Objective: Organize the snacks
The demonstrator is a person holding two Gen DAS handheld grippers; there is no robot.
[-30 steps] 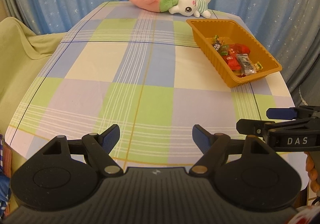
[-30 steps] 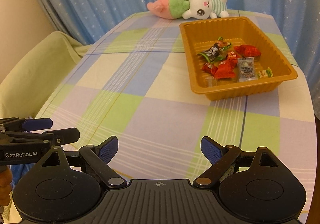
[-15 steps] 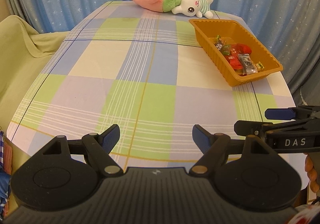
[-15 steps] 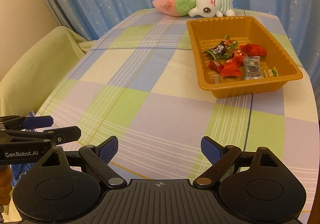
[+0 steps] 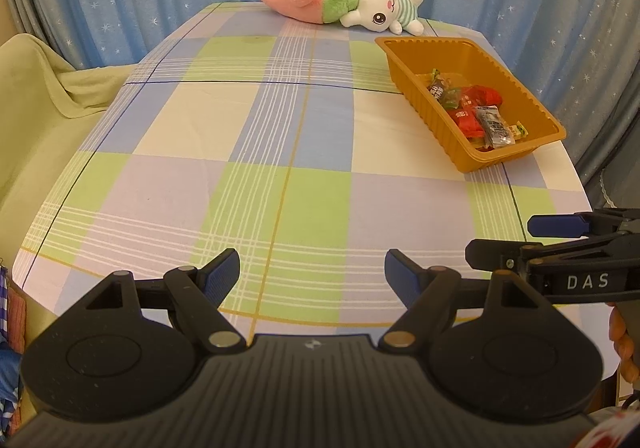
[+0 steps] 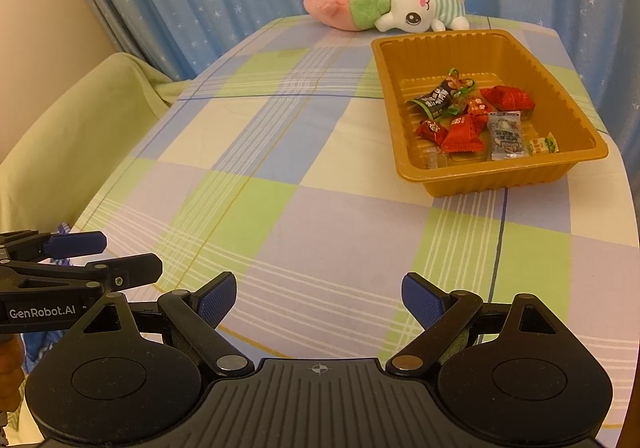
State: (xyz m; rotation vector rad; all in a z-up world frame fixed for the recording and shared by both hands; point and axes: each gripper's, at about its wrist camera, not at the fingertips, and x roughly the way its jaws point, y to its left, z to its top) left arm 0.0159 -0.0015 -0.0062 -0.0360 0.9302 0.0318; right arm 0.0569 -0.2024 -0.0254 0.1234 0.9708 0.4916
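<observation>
An orange plastic tray [image 5: 408, 66] [image 6: 384, 96] stands at the far right of the checked table and holds several wrapped snacks [image 5: 476, 114] [image 6: 464, 120], red, dark and silver. My left gripper [image 5: 312, 276] is open and empty above the table's near edge; it also shows at the left of the right wrist view [image 6: 100, 260]. My right gripper [image 6: 318, 300] is open and empty above the near edge; it also shows at the right of the left wrist view [image 5: 500, 240]. Both are well short of the tray.
A plush rabbit with a pink and green body [image 5: 344, 4] [image 6: 384, 4] lies at the table's far edge behind the tray. A green-covered seat [image 5: 36, 108] [image 6: 68, 120] stands left of the table. Blue starred curtains hang behind.
Both grippers have drawn back and up from the table, so the tray and plush look farther off. Both stay open and empty. Nothing on the table has moved.
</observation>
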